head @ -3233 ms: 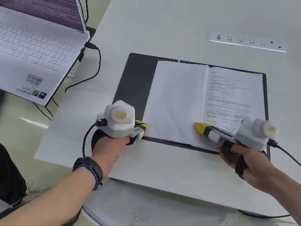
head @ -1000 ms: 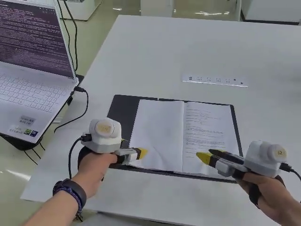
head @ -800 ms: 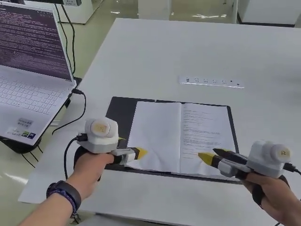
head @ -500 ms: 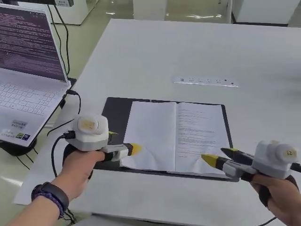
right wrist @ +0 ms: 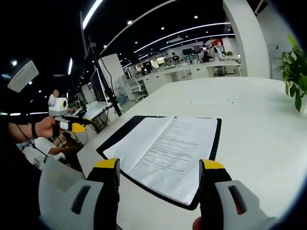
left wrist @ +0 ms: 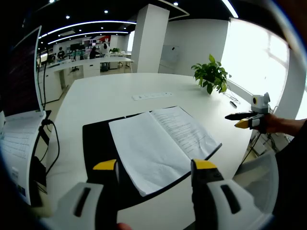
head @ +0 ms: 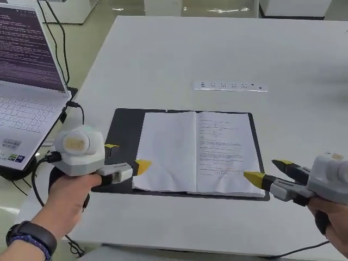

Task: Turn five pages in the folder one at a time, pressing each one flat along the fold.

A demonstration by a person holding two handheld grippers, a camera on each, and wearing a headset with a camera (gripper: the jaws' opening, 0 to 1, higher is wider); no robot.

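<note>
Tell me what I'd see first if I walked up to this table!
First, the open folder in the middle of the white table, with a blank page on the left and a printed page on the right. Next, the left gripper at its near left corner and the right gripper off its near right corner, their yellow-tipped fingers open and holding nothing. A laptop stands off to the left.

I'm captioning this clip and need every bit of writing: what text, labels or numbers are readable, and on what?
No text here can be read as words.
Printed page in the folder: lines of type, too small to read.
Laptop screen: rows of text, too small to read.
Laptop stickers: blurred.
</note>
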